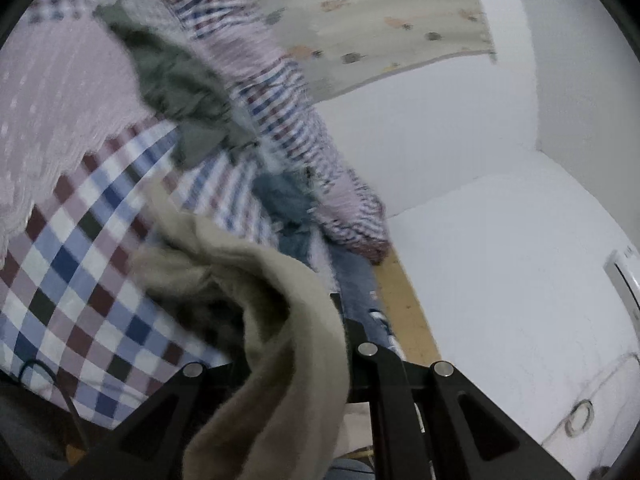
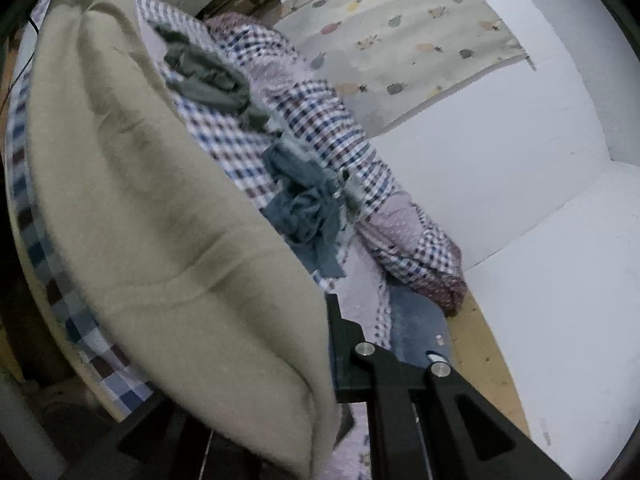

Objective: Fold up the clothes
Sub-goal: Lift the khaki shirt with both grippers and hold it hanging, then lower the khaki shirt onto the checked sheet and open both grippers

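Both grippers I'm steering bite the same soft beige fleece garment (image 2: 168,208): the left gripper (image 1: 316,344) pinches a bunched fold, the right gripper (image 2: 320,344) clamps a broad hanging panel. Beyond the garment lies the checked blue, maroon and white bedspread (image 1: 80,264), with a crumpled blue cloth (image 2: 308,204) and, farther, a grey-green one (image 1: 176,76).

no readable text, labels, brands or numbers in either wrist view.
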The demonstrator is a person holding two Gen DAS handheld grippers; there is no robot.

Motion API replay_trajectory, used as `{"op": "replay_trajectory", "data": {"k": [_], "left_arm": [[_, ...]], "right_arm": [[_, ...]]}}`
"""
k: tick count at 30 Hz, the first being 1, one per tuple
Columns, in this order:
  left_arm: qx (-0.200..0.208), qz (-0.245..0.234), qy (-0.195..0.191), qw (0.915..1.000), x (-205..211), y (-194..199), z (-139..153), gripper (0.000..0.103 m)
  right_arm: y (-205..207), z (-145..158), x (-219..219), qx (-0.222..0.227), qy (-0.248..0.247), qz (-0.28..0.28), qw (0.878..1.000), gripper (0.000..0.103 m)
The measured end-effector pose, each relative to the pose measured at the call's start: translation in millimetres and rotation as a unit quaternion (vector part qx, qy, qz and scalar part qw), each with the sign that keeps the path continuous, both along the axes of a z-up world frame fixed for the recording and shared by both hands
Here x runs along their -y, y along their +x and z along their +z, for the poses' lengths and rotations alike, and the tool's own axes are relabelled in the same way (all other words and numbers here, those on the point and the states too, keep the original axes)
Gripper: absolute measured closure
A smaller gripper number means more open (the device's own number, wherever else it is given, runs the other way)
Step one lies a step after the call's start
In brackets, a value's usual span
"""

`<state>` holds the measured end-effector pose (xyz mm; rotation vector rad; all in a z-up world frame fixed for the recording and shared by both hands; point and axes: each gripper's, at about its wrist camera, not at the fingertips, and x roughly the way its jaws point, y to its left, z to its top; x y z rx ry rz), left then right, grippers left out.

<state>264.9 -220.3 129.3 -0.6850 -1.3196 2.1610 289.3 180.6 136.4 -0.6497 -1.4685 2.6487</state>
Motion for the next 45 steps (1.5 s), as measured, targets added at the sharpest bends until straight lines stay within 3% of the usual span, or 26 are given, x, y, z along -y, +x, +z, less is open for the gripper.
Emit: {"op": "replay_trajectory", "data": {"k": [4,7,10,15,21,28,32,35,36,39,41,43,45], "left_arm": [[-0.044,0.000,-0.009,0.9990,5,22,54,0.095],[-0.025,0.001,-0.026,0.9994,9,23,77,0.095],[0.011,0.001,-0.019,0.9998,12,10,72,0.095],[0.086,0.009,-0.023,0.9960,13,-30,30,0.095],[0.173,0.025,-0.041,0.9838,9,-103,-22,0.095],[0.223,0.028,-0.050,0.9732,5,-179,-40,0.095],[0.270,0.024,-0.039,0.9618,11,-214,-61,0.094],[0.308,0.023,-0.026,0.9506,18,-240,-80,0.080],[0.317,0.024,-0.016,0.9481,22,-249,-87,0.069],[0.305,0.061,0.026,0.9501,42,-260,-90,0.054],[0.263,0.099,0.044,0.9587,57,-258,-80,0.042],[0.221,0.121,0.034,0.9671,65,-253,-70,0.037],[0.189,0.135,0.013,0.9725,70,-247,-63,0.036]], "right_arm": [[23,48,8,-0.019,-0.003,-0.002,1.000,0.097],[32,81,13,-0.024,-0.022,-0.009,0.999,0.096],[23,91,16,-0.009,-0.035,-0.016,0.999,0.096],[-26,58,13,0.056,-0.046,-0.021,0.997,0.096],[-102,6,10,0.130,-0.038,-0.027,0.990,0.096],[-167,-8,0,0.175,-0.056,-0.039,0.982,0.094],[-205,-17,-7,0.217,-0.073,-0.042,0.973,0.085],[-245,-32,-18,0.268,-0.108,-0.057,0.956,0.070],[-260,-38,-23,0.288,-0.123,-0.067,0.948,0.061],[-299,-49,-42,0.318,-0.166,-0.097,0.928,0.048],[-317,-44,-54,0.287,-0.202,-0.121,0.928,0.040],[-323,-30,-66,0.209,-0.235,-0.151,0.937,0.036],[-321,-15,-77,0.131,-0.255,-0.182,0.941,0.026]]}}
